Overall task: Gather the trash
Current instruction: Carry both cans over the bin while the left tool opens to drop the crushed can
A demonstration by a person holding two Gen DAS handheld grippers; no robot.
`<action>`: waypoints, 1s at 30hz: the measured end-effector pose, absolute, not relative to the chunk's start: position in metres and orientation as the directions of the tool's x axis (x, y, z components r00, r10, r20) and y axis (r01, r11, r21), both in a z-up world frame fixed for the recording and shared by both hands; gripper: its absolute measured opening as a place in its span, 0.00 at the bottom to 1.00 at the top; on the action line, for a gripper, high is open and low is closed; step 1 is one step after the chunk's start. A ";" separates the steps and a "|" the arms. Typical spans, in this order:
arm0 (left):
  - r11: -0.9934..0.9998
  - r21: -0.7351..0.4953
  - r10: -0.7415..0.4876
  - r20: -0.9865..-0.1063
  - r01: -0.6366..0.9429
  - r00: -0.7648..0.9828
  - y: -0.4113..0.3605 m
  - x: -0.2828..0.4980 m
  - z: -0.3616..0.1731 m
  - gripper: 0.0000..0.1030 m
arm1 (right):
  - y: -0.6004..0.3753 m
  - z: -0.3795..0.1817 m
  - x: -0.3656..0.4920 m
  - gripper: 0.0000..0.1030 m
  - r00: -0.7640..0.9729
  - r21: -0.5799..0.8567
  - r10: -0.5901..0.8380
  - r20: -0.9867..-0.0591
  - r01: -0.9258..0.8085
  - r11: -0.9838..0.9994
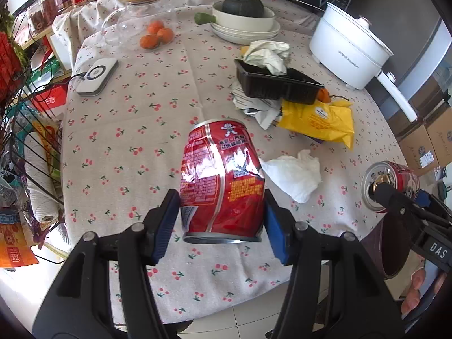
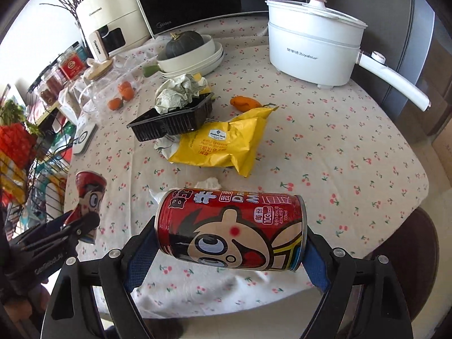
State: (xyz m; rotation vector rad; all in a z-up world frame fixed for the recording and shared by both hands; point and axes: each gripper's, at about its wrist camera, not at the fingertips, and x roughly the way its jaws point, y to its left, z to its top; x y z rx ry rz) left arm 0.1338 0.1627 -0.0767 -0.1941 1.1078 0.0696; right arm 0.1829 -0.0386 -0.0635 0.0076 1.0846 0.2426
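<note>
My left gripper (image 1: pixel 221 212) is shut on a dented red drink can (image 1: pixel 221 180) and holds it upright above the near edge of the table. My right gripper (image 2: pixel 231 240) is shut on a second red can (image 2: pixel 231 230), held sideways by its ends. That can also shows in the left wrist view (image 1: pixel 391 185); the dented can shows in the right wrist view (image 2: pixel 89 197). On the cherry-print tablecloth (image 1: pixel 135 130) lie a white tissue (image 1: pixel 296 176), a yellow snack bag (image 1: pixel 319 121), crumpled wrappers (image 1: pixel 254 107) and a black plastic tray (image 1: pixel 276 84) with crumpled paper (image 1: pixel 268 53).
A white electric pot (image 1: pixel 347 53) stands far right, stacked bowls with a dark squash (image 1: pixel 243 19) at the back, a glass jar with oranges (image 1: pixel 141 25) and a white charger (image 1: pixel 97 76) to the left. A wire rack (image 1: pixel 25 141) stands left of the table. A brown stool (image 2: pixel 406 254) is near right.
</note>
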 end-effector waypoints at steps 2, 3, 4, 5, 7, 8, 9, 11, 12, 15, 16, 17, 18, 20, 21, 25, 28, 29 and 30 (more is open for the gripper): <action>0.985 -0.119 -0.051 -0.890 -0.123 0.454 0.150 0.132 -0.073 0.58 | -0.054 -0.054 0.175 0.87 0.461 0.111 0.196 -0.866 -0.205 0.972; 0.987 -0.117 -0.054 -0.887 -0.109 0.458 0.144 0.131 -0.071 0.58 | -0.062 -0.051 0.172 0.87 0.470 0.102 0.190 -0.862 -0.207 0.973; 0.989 -0.114 -0.058 -0.886 -0.094 0.461 0.137 0.130 -0.070 0.58 | -0.071 -0.048 0.169 0.87 0.480 0.093 0.184 -0.858 -0.207 0.974; 0.991 -0.111 -0.062 -0.884 -0.080 0.463 0.131 0.129 -0.069 0.58 | -0.081 -0.047 0.168 0.87 0.488 0.087 0.178 -0.854 -0.204 0.975; 0.993 -0.110 -0.075 -0.884 -0.050 0.462 0.118 0.128 -0.068 0.58 | -0.101 -0.046 0.164 0.87 0.496 0.086 0.171 -0.851 -0.191 0.978; 0.993 -0.114 -0.085 -0.883 -0.036 0.461 0.111 0.128 -0.068 0.58 | -0.112 -0.046 0.163 0.87 0.497 0.092 0.172 -0.850 -0.180 0.979; 0.993 -0.120 -0.096 -0.884 -0.023 0.458 0.105 0.127 -0.068 0.58 | -0.123 -0.048 0.162 0.87 0.499 0.102 0.174 -0.849 -0.169 0.980; 0.992 -0.129 -0.115 -0.884 0.000 0.454 0.094 0.127 -0.068 0.58 | -0.144 -0.053 0.160 0.87 0.501 0.121 0.176 -0.847 -0.140 0.983; 0.991 -0.131 -0.121 -0.884 0.010 0.452 0.087 0.127 -0.068 0.58 | -0.155 -0.056 0.159 0.87 0.490 0.130 0.172 -0.855 -0.119 0.984; 0.990 -0.134 -0.139 -0.884 0.044 0.446 0.067 0.129 -0.068 0.58 | -0.186 -0.059 0.158 0.87 0.452 0.206 0.218 -0.865 -0.075 0.976; 0.989 -0.134 -0.145 -0.884 0.056 0.445 0.060 0.130 -0.068 0.58 | -0.194 -0.057 0.157 0.87 0.453 0.218 0.224 -0.863 -0.067 0.974; 0.989 -0.134 -0.151 -0.884 0.069 0.443 0.053 0.131 -0.068 0.58 | -0.202 -0.055 0.155 0.87 0.460 0.217 0.220 -0.860 -0.060 0.974; 0.988 -0.134 -0.157 -0.883 0.082 0.441 0.045 0.132 -0.068 0.58 | -0.210 -0.053 0.153 0.87 0.468 0.213 0.213 -0.857 -0.055 0.976; 0.985 -0.138 -0.171 -0.884 0.106 0.435 0.029 0.134 -0.069 0.58 | -0.225 -0.050 0.149 0.87 0.478 0.215 0.207 -0.854 -0.038 0.976; 0.983 -0.143 -0.180 -0.885 0.119 0.430 0.021 0.134 -0.070 0.58 | -0.234 -0.050 0.148 0.87 0.479 0.222 0.207 -0.853 -0.026 0.975; 0.969 -0.169 -0.229 -0.888 0.181 0.399 -0.018 0.135 -0.075 0.58 | -0.273 -0.050 0.139 0.87 0.481 0.233 0.186 -0.857 0.038 0.972; 0.954 -0.179 -0.261 -0.888 0.239 0.378 -0.048 0.133 -0.078 0.58 | -0.300 -0.053 0.131 0.87 0.485 0.223 0.158 -0.860 0.079 0.972; 0.949 -0.181 -0.271 -0.887 0.259 0.373 -0.058 0.132 -0.079 0.58 | -0.309 -0.054 0.128 0.87 0.485 0.217 0.148 -0.862 0.090 0.972; 0.943 -0.182 -0.280 -0.886 0.279 0.369 -0.069 0.131 -0.080 0.58 | -0.318 -0.056 0.124 0.87 0.484 0.210 0.136 -0.864 0.101 0.972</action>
